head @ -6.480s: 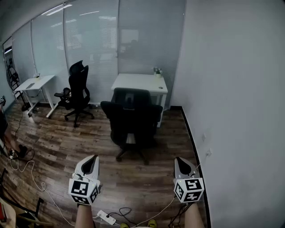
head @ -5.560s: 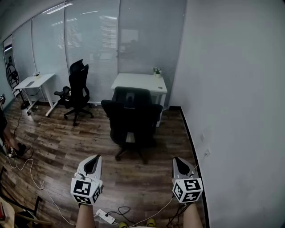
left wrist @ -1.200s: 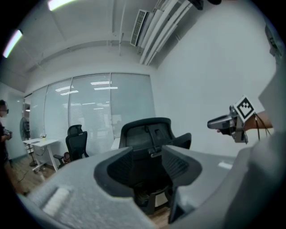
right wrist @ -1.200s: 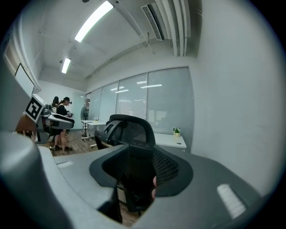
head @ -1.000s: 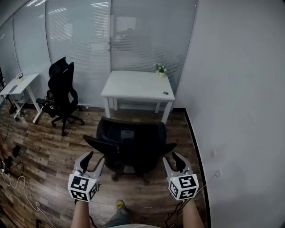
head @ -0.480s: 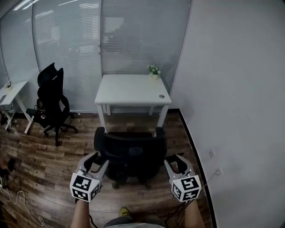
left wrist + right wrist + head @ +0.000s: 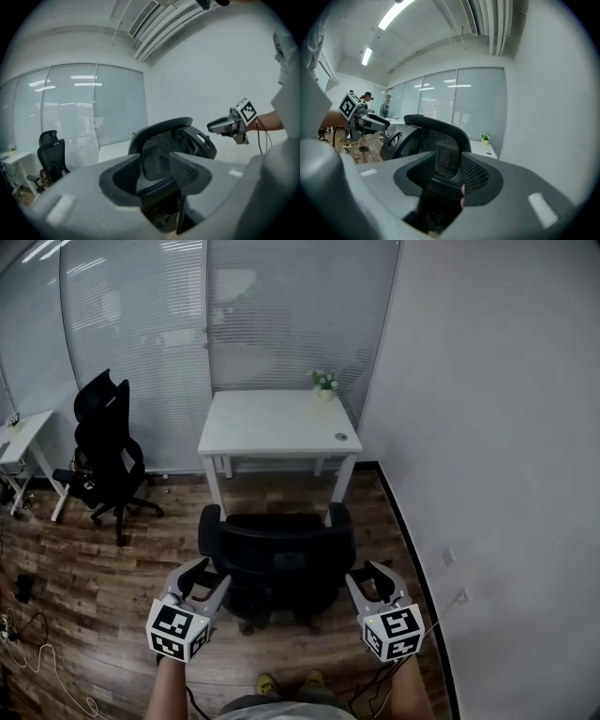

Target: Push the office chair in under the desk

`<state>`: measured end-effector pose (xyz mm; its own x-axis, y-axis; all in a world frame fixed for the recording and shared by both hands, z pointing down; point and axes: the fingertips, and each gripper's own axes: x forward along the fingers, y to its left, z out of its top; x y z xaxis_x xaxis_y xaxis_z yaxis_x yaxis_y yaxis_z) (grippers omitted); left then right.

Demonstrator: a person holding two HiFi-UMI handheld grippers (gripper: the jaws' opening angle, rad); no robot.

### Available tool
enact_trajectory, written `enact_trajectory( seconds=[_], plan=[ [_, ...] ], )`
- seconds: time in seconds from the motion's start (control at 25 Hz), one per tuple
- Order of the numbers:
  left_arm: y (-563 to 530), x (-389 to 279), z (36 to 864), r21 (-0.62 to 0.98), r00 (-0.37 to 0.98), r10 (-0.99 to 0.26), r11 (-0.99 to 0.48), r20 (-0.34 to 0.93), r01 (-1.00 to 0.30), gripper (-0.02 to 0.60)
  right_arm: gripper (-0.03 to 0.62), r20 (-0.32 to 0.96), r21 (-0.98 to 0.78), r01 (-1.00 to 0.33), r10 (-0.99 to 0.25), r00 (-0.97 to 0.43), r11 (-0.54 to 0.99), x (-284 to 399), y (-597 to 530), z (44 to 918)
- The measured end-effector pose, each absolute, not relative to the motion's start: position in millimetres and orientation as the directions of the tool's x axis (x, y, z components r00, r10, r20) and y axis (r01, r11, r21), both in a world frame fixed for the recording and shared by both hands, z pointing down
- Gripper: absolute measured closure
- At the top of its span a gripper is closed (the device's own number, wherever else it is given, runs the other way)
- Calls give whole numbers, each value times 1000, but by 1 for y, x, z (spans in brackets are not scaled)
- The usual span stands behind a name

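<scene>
The black office chair (image 7: 281, 563) is sitting nearer the white desk (image 7: 277, 423) than a second ago, its back now turned squarely toward the person, both grippers having travelled forward with it. The left gripper (image 7: 204, 577) is clamping the left edge of the backrest, and the right gripper (image 7: 368, 576) is clamping the right edge. Each gripper view is showing the black rim filling the gap between its jaws. The chair's armrests are standing just short of the desk's two front legs, and the seat is not yet under the top. The desk's far edge is lying along the blind-covered glass partition (image 7: 272, 315), where a small potted plant (image 7: 324, 382) is sitting at the back right corner. Only a narrow strip of wood floor (image 7: 112, 568) is separating chair and desk from the white wall (image 7: 487, 427) on the right. Wider floor is opening on the left, toward a second black chair (image 7: 105, 460).
</scene>
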<state>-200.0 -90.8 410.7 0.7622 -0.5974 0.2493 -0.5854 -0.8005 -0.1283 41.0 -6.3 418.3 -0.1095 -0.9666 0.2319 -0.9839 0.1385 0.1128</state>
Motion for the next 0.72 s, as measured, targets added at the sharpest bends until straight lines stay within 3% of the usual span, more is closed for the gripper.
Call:
enact_trajectory(
  seconds=[0.24,0.36,0.52,0.72],
  plan=[
    [-83,-191,414,-149,806,-510,-860,300,-488,387,431,303,210,-938,-931,-206,275,37,-9,425],
    [-77,-186,425,-202,803,-446,-895,395,-398,387,432,365,278,-889,-896,-252,364,34,-5,428],
    [-75,-180,453,-330,708,-412,-907,574,-260,387,431,486,386,-776,-825,-288,499,40,0,443],
    [-74,-175,468,-392,628,-382,-911,678,-131,391,431,641,496,-616,-737,-215,611,58,2,473]
  ],
)
